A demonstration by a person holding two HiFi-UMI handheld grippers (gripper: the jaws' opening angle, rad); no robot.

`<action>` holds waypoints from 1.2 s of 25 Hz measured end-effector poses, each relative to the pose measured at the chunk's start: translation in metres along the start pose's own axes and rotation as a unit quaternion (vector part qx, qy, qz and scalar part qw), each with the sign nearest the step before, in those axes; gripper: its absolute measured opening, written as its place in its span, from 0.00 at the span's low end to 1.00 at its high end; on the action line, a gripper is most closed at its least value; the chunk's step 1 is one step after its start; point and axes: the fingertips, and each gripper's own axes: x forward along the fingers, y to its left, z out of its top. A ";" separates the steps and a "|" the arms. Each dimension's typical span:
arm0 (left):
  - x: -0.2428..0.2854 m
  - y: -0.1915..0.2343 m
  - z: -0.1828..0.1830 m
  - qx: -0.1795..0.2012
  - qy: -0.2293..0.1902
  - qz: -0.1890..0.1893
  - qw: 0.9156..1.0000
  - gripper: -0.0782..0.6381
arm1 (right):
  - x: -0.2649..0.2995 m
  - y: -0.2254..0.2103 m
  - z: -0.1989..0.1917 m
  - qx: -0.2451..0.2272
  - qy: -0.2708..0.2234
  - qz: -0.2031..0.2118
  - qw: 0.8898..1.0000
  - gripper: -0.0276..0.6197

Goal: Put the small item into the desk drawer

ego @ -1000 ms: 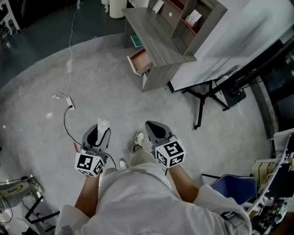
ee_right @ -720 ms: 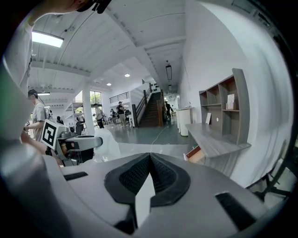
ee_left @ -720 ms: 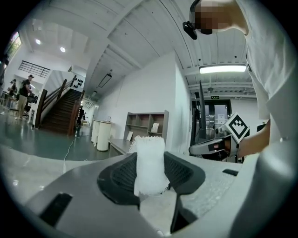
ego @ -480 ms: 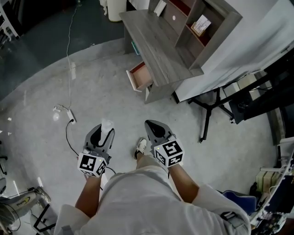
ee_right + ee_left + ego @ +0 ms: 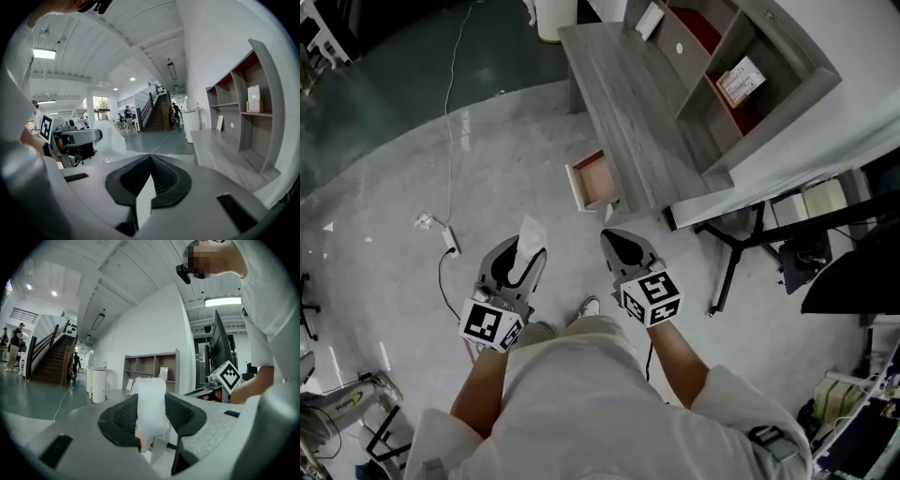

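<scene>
Left gripper [image 5: 521, 257]: clamping the item [image 5: 528, 236].
Right gripper [image 5: 619, 246]: sitting closed, empty.
Drawer [image 5: 592, 180]: gaping at 12 o'clock; approaching from above should suit.

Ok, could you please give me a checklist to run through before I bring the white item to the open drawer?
1. White item held by the left gripper, between its fingers: ok.
2. Drawer of the desk pulled open: ok.
3. Drawer within reach: not ok, it seems to lie well ahead of both grippers.
4. Right gripper shut and empty: ok.
5. Room inside the drawer: cannot tell, the desk top hides part of it.
</scene>
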 end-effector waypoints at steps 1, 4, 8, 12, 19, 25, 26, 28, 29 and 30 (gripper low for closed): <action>0.004 0.007 0.001 0.001 0.001 0.002 1.000 0.35 | 0.009 -0.003 0.002 0.002 0.002 0.003 1.000 0.04; 0.012 0.035 -0.003 -0.008 0.006 0.007 1.000 0.35 | 0.037 -0.001 0.008 0.003 0.009 0.009 1.000 0.04; 0.028 0.074 -0.019 -0.035 0.006 -0.012 0.999 0.35 | 0.070 0.007 0.020 -0.002 0.010 -0.004 1.000 0.04; 0.054 0.111 -0.023 -0.043 0.003 -0.054 0.998 0.35 | 0.097 0.001 0.032 0.010 0.017 -0.047 0.999 0.04; 0.118 0.139 -0.038 -0.054 0.028 -0.122 0.991 0.35 | 0.127 -0.033 0.035 0.014 0.037 -0.105 0.994 0.04; 0.170 0.140 -0.078 -0.044 0.069 -0.164 0.983 0.35 | 0.139 -0.071 0.002 0.046 0.053 -0.140 0.988 0.04; 0.176 0.139 -0.087 -0.045 0.077 -0.166 0.982 0.35 | 0.139 -0.075 -0.006 0.052 0.059 -0.143 0.987 0.04; 0.186 0.137 -0.102 -0.050 0.089 -0.170 0.980 0.35 | 0.140 -0.081 -0.020 0.062 0.068 -0.144 0.985 0.04; 0.190 0.136 -0.109 -0.051 0.093 -0.172 0.979 0.35 | 0.143 -0.084 -0.027 0.064 0.072 -0.144 0.985 0.04; 0.192 0.135 -0.115 -0.051 0.097 -0.176 0.978 0.35 | 0.145 -0.086 -0.032 0.065 0.074 -0.144 0.985 0.04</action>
